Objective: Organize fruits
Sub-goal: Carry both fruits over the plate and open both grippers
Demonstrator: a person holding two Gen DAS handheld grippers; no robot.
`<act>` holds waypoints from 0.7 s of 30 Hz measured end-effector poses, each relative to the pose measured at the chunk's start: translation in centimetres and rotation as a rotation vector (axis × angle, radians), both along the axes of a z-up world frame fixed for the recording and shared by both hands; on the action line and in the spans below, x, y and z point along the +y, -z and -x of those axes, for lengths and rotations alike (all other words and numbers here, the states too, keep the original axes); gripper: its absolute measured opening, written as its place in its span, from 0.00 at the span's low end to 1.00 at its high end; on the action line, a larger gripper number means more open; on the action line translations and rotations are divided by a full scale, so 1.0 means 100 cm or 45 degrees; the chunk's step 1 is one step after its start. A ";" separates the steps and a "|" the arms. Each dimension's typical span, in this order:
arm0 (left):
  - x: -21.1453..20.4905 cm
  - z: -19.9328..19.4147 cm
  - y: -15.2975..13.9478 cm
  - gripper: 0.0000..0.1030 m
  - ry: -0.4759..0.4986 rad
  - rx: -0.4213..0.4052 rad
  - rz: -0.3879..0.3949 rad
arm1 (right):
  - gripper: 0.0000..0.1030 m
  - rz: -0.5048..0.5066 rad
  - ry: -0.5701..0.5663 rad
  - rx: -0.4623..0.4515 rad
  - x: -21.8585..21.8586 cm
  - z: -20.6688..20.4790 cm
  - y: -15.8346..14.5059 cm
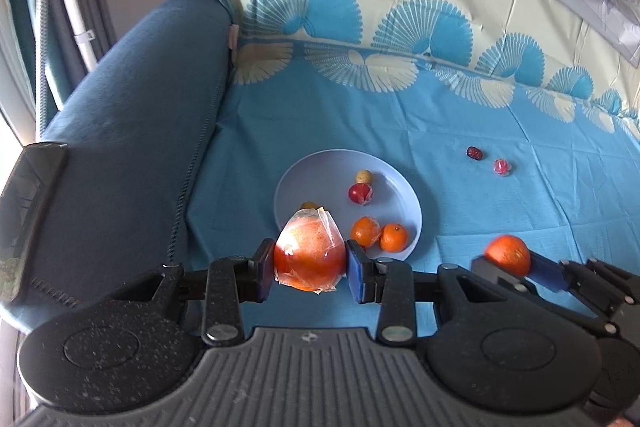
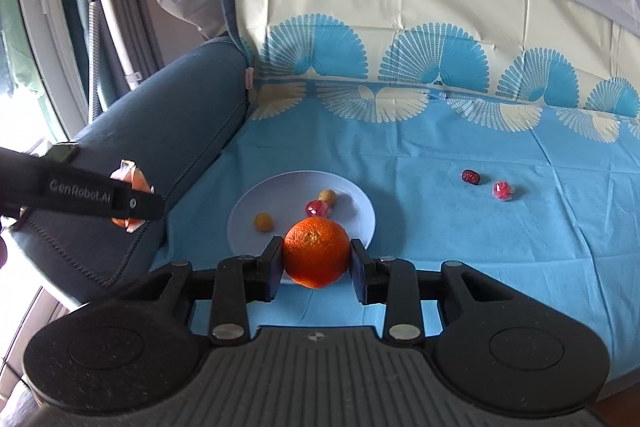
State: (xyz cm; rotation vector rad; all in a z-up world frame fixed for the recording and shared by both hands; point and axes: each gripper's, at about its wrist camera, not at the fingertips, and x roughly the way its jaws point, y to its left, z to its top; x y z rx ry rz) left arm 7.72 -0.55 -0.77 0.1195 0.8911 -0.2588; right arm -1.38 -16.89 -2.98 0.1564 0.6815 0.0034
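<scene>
Your left gripper [image 1: 310, 263] has its jaws closed partway on a plastic-wrapped orange fruit [image 1: 310, 253], pads pressed to both sides. It hangs at the near left rim of the pale blue plate [image 1: 404, 195]. Your right gripper [image 2: 317, 259] is clamped the same way on a bare orange [image 2: 316, 253], over the plate's near edge.

On the plate lie two small oranges [image 1: 380, 233] near the right rim, a wrapped red fruit [image 1: 361, 193], a small yellowish fruit [image 1: 364, 177] beyond it, and another yellow one [image 2: 264, 222] towards the left.

The plate sits on a blue tablecloth [image 1: 500, 219], just beside the dark blue sofa arm [image 1: 132, 147] on the left, so room is tight there. To the right and far side the cloth lies open, apart from a dark red fruit [image 1: 474, 152] and a wrapped pink-red fruit [image 1: 502, 167], well clear of the plate. The cloth climbs the backrest at the far edge.
</scene>
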 end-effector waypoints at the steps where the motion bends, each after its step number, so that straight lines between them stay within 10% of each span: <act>1: -0.004 -0.006 0.004 0.40 0.004 0.005 -0.002 | 0.35 -0.002 0.004 0.005 -0.001 -0.008 0.004; 21: -0.041 -0.117 0.109 0.40 0.060 0.126 -0.055 | 0.35 0.023 -0.016 0.178 -0.024 -0.131 0.102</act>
